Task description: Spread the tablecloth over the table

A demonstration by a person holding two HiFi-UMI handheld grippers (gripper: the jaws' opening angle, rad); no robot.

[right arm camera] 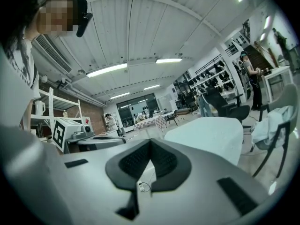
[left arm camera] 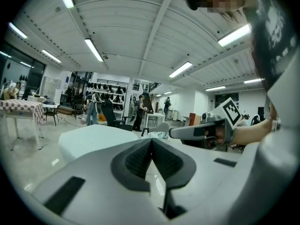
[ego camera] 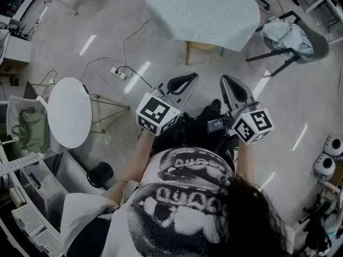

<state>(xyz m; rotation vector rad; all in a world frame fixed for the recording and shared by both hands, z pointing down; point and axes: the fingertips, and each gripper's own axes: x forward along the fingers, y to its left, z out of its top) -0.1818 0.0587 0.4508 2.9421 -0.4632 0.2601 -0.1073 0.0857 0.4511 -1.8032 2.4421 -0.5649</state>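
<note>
A table covered by a pale blue tablecloth (ego camera: pixel 206 12) stands ahead of me across the floor. The cloth hangs over the table's edges. The same covered table shows in the left gripper view (left arm camera: pixel 89 137) and in the right gripper view (right arm camera: pixel 211 132). I hold both grippers side by side in front of my body, well short of the table. My left gripper (ego camera: pixel 190 78) is shut with nothing between its jaws (left arm camera: pixel 151 139). My right gripper (ego camera: pixel 228 80) is also shut and empty (right arm camera: pixel 150 141). Each gripper shows in the other's view.
A round white side table (ego camera: pixel 68 111) stands at my left, with a power strip and cables (ego camera: pixel 119 73) on the floor beyond it. A chair draped with pale fabric (ego camera: pixel 289 36) stands right of the covered table. A black bin (ego camera: pixel 100 174) and shelving sit near my left side.
</note>
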